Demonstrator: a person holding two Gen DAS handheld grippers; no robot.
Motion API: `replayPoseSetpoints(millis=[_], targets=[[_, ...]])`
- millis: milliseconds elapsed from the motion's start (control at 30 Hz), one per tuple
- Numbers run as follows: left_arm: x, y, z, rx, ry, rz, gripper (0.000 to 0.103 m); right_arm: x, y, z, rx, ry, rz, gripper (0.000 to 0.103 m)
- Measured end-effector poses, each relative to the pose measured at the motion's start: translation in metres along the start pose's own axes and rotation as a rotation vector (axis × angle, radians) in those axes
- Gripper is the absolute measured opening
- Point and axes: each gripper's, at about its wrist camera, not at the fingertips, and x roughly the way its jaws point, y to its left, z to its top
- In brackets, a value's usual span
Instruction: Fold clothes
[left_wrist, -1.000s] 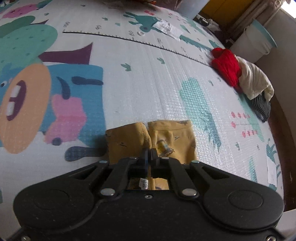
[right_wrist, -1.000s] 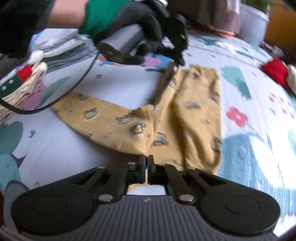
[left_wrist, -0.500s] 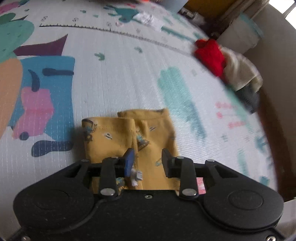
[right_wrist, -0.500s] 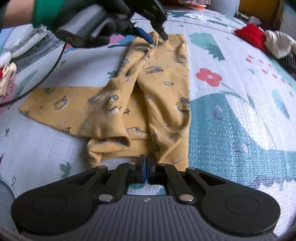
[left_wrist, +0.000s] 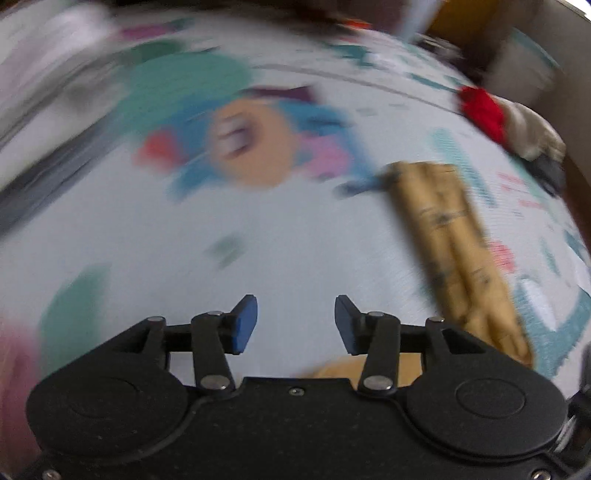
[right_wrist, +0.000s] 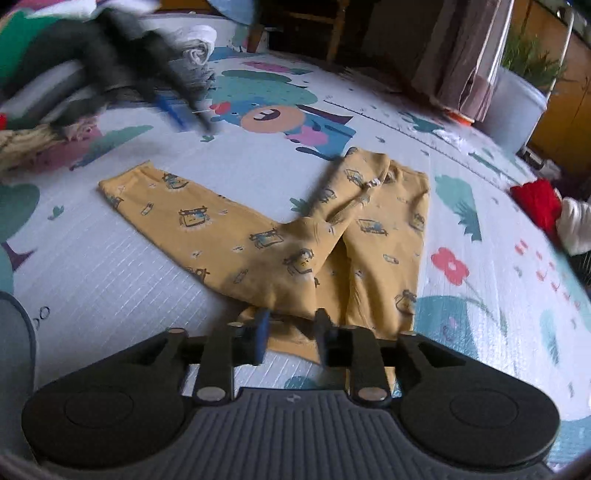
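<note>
tilting down toward the play mat (right_wrist: 110, 280), the right gripper (right_wrist: 291, 334) was opening just over the yellow trousers (right_wrist: 280, 243), pads off the cloth; the left gripper (left_wrist: 291, 323), opening with nothing between, had them at two o'clock.

Bare mat (right_wrist: 258, 162) beyond trousers (right_wrist: 295, 240) — clothes pile (right_wrist: 546, 206) perhaps crowds right.

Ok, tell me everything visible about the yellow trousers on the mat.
The yellow trousers are small, of soft knit-looking mustard fabric printed with little cartoon vehicles. They lie flat on the play mat, unevenly folded: one leg stretches out to the left, the rest lies doubled on the right with a small white tag near the far end. The near edge lies between the right gripper's opening jaws. Nothing else touches them.
</note>
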Motion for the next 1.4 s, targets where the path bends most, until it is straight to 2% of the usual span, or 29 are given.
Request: replayPoseSetpoints(millis=[133, 267, 300, 367, 400, 433, 533, 667, 733, 767, 867, 933, 1133, 1200, 1400], targets=[[-0.009, 0.031, -0.043, -0.100, 0.022, 0.016, 0.045, 0.004, 0.000, -0.002, 0.013, 0.029, -0.015, 0.033], [-0.005, 0.023, -0.055, -0.061, -0.012, -0.007, 0.043, 0.005, -0.005, -0.004, 0.077, 0.060, -0.036, 0.038], [-0.004, 0.019, -0.055, -0.045, -0.021, -0.011, 0.035, 0.004, -0.006, -0.005, 0.090, 0.069, -0.040, 0.038], [0.000, 0.011, -0.053, -0.017, -0.019, -0.009, 0.027, 0.004, -0.010, -0.009, 0.118, 0.089, -0.049, 0.038], [0.002, 0.005, -0.053, 0.013, -0.018, -0.001, 0.007, 0.004, -0.012, -0.010, 0.135, 0.099, -0.054, 0.038], [0.005, -0.002, -0.052, 0.053, -0.011, 0.006, 0.004, 0.004, -0.014, -0.012, 0.146, 0.104, -0.059, 0.038], [0.000, -0.022, -0.047, 0.177, -0.053, 0.024, 0.004, 0.000, -0.013, -0.017, 0.147, 0.094, -0.051, 0.039], [-0.033, -0.070, -0.032, 0.484, -0.179, 0.070, 0.004, -0.004, -0.005, -0.017, 0.145, 0.067, -0.014, 0.046], [-0.054, -0.097, -0.021, 0.600, -0.251, 0.040, 0.004, -0.005, -0.003, -0.015, 0.150, 0.060, -0.004, 0.047], [-0.065, -0.112, -0.014, 0.648, -0.285, 0.001, 0.004, -0.005, -0.003, -0.014, 0.158, 0.057, -0.002, 0.048], [-0.089, -0.151, 0.003, 0.761, -0.352, -0.096, 0.004, -0.003, -0.005, -0.010, 0.179, 0.055, -0.001, 0.049], [-0.100, -0.175, 0.015, 0.800, -0.378, -0.171, 0.004, -0.002, -0.007, -0.008, 0.191, 0.051, -0.003, 0.050], [-0.119, -0.219, 0.044, 0.762, -0.360, -0.407, 0.004, -0.001, -0.011, -0.002, 0.202, 0.033, 0.004, 0.054], [-0.118, -0.227, 0.056, 0.685, -0.307, -0.459, 0.004, 0.001, -0.012, -0.001, 0.208, 0.032, 0.010, 0.054], [-0.088, -0.270, 0.089, 0.471, -0.087, -0.510, 0.004, 0.003, -0.003, 0.003, 0.209, 0.025, 0.053, 0.057]])
